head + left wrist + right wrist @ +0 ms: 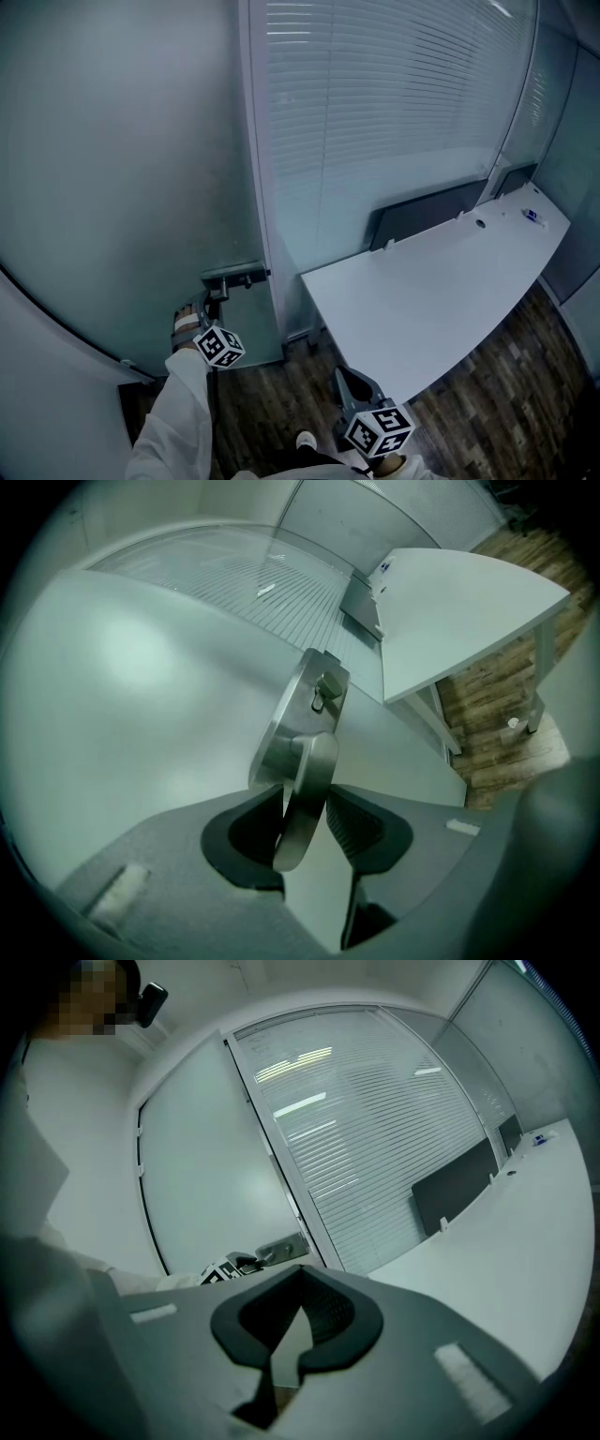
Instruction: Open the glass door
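- left gripper view: clenched on the lever of the door handle [314,761] with the left claw [307,803], one pad pressed to each flat side.
- lying lengthwise almost straight along the claw: pivot end on the metal plate [286,719] just past the tips, free end deep in the throat; so gripped across its thin way, from the free end inward.
- head view: mounted low on the right edge of the glass door [122,169], just beside the white frame post [255,141]; reached from below in that view, sleeve and marker cube trailing back towards the body.
- frosted, tall, filling the left half of head view; hinge side not made out, so no telling whether a pull or a push is called for.
- low at the bottom of head view, the right claw [351,382]: well apart from the handle, near the close corner of the white worktop [441,281].
- right gripper view: clenched on nothing, tips together with only a thin sliver of background behind them; aimed towards the door, with handle and left claw small beyond the tips.
- nearer by far: the left hand, on the lever itself; no part in this for the right, by the look of it.
- probably next: press the free end down about the pivot, then carry the door's handle edge around its far side.
- worth watching: sliding off the smooth metal if hauled along the lever's long axis and not across it.
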Available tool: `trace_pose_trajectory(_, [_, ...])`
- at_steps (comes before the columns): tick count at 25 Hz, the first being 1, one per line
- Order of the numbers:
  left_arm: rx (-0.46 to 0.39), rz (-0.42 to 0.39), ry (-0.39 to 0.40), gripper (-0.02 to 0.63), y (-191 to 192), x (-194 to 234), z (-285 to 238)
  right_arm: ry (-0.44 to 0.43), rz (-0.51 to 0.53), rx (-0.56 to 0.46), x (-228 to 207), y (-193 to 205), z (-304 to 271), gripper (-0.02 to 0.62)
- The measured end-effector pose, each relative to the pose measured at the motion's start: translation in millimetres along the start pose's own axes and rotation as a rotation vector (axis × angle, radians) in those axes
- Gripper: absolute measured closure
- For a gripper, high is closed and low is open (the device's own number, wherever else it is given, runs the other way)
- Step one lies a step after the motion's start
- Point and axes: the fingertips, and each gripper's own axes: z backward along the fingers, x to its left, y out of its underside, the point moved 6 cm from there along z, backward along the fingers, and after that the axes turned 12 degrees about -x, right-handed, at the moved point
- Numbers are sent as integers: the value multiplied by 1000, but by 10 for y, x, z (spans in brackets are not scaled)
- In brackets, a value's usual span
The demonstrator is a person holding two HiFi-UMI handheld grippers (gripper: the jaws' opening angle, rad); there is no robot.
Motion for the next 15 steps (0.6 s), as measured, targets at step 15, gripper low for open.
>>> trace_pose_trajectory(15, [-98, -13, 46, 459, 20, -346, 562, 63, 17, -48, 536, 297, 710, 592])
